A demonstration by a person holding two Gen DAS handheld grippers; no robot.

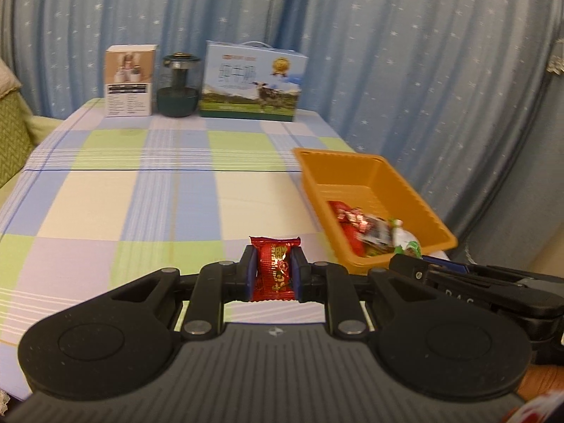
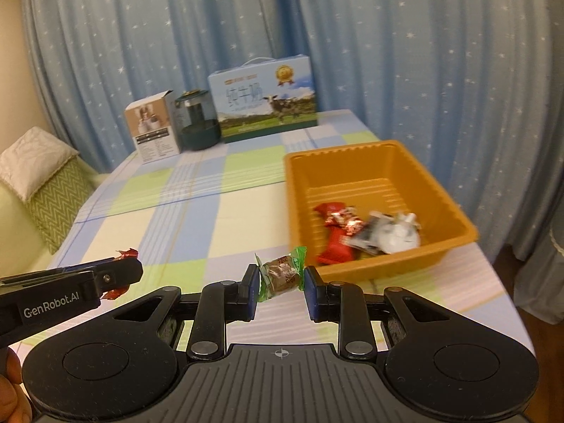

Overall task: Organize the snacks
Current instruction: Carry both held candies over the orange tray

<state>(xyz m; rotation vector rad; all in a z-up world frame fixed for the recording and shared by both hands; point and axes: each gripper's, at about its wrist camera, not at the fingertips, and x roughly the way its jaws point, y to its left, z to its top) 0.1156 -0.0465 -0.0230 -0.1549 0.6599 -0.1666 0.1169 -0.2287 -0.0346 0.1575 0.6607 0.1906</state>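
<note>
1. Between the blue pads of your left gripper (image 1: pixel 274 275) sits a small red foil-wrapped candy with gold print (image 1: pixel 274 268); the pads press it on both sides and it stands upright above the cloth.
2. In front of your right gripper (image 2: pixel 281 282), a brown snack in a clear wrapper with green twisted ends (image 2: pixel 281 275) lies between the blue pads. Its left end touches the left pad, while the right pad looks slightly apart from the wrapper, so you cannot tell whether the grip is firm.
3. From the right wrist view, your left gripper (image 2: pixel 121 275) comes in at the left edge, with red foil showing above and below its tip.
4. Just beyond and to the right of both grippers stands the orange ribbed plastic tray (image 2: pixel 366 165), on the right side of the table.
5. In the tray's near end lie several snacks: a long red packet (image 2: pixel 336 246), small red-and-silver wrapped candies (image 2: pixel 343 220) and a white wrapped piece (image 2: pixel 398 236). The far half of its floor is bare.
6. Under everything is the checked tablecloth in blue, green and cream (image 1: pixel 141 194).
7. At the table's far edge, well apart from the tray, stand a white product carton (image 1: pixel 129 81), a dark green glass-walled jar-like appliance (image 1: pixel 178 86) and a blue milk gift box with a cow picture and handle (image 1: pixel 251 84), in a row.
8. Behind them hangs a blue curtain with white stars (image 1: pixel 387 35).
</note>
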